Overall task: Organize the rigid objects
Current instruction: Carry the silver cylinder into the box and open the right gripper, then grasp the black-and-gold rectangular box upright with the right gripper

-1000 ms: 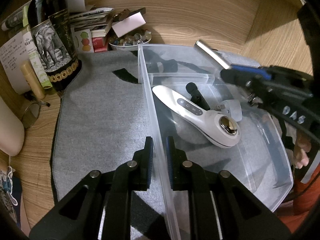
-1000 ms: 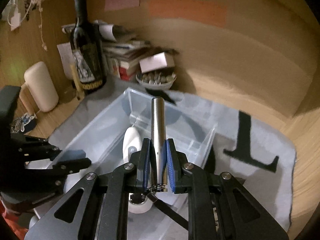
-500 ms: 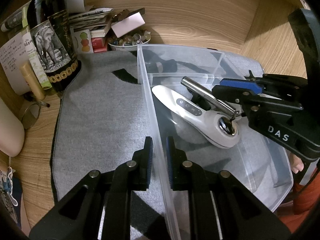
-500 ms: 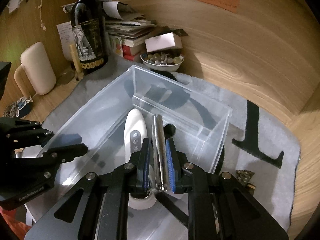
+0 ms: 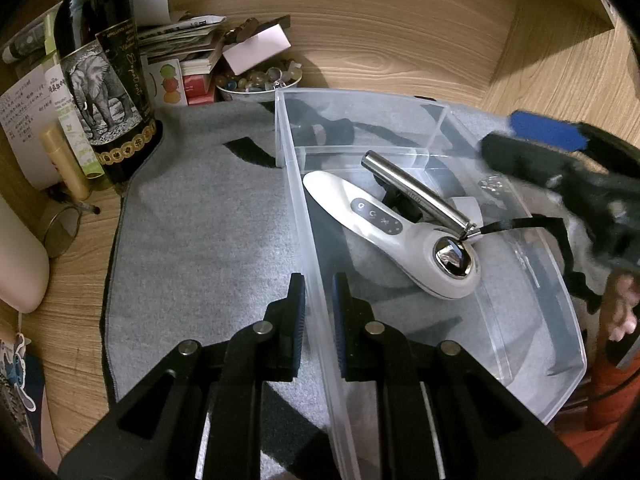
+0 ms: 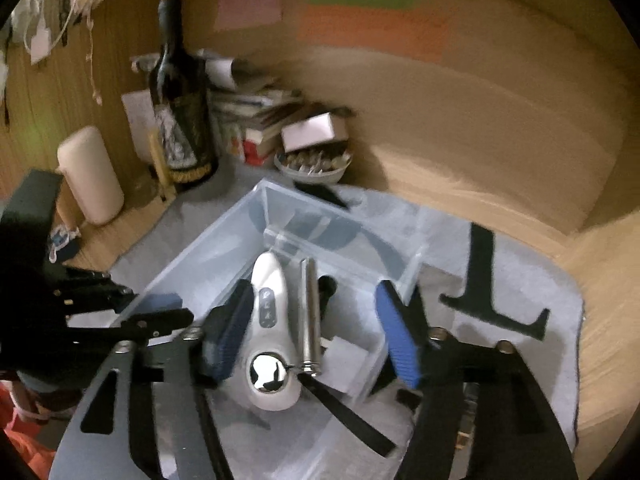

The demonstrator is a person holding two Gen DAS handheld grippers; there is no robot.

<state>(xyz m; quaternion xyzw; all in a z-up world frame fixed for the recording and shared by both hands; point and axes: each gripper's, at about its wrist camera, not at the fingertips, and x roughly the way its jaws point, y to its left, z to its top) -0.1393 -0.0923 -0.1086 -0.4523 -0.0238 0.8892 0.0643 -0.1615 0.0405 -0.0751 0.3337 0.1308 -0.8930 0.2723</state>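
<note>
A clear plastic bin [image 5: 298,216] stands on a grey mat. In it lie a white handheld device [image 5: 384,224] and a silver metal cylinder [image 5: 416,196] with a black strap, resting across the device. My left gripper [image 5: 318,300] is shut on the bin's left wall. My right gripper [image 6: 316,328] is open and empty above the cylinder [image 6: 309,312] and the device [image 6: 272,340]; it appears blurred at the right of the left wrist view [image 5: 568,160].
A dark wine bottle [image 5: 102,80], a stack of books and papers [image 5: 184,52] and a bowl of pebbles [image 5: 256,84] stand at the back left. A cream cylinder [image 6: 90,176] stands left. The mat [image 5: 200,232] lies on a wooden desk with wooden walls.
My right gripper lowered the metal cylinder into the bin, opened and let it go. It has pulled back and up. My left gripper has stayed on the bin wall.
</note>
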